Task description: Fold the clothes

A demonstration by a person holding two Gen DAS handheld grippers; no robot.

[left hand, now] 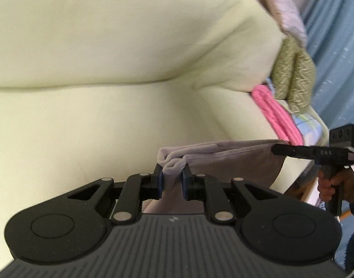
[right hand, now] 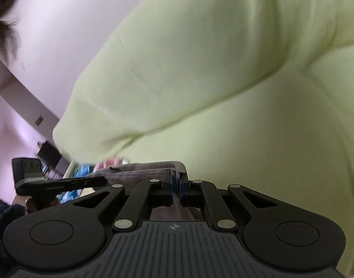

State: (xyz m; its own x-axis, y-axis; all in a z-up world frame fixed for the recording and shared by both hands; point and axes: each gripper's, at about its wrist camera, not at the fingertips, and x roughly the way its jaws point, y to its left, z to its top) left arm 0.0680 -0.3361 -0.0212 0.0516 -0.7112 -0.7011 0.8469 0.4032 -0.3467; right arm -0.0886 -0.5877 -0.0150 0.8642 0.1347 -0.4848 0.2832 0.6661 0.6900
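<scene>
Both my claws hold a mauve garment stretched in the air before a pale green sofa.

My left claw [left hand: 172, 173] pinches one bunched corner of the garment [left hand: 235, 159]; my right claw [right hand: 176, 180] is clamped tight on the opposite edge, the cloth hanging taut between them above the sofa [left hand: 107, 120] seat.

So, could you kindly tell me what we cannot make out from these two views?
- Mauve garment: its lower part hangs out of sight behind the left gripper in the left view and behind the right gripper in the right view, so its type is unclear.
- Pile on the sofa: partly hidden and cut off, left view.
- Items by the far gripper, right view: blurred.
</scene>
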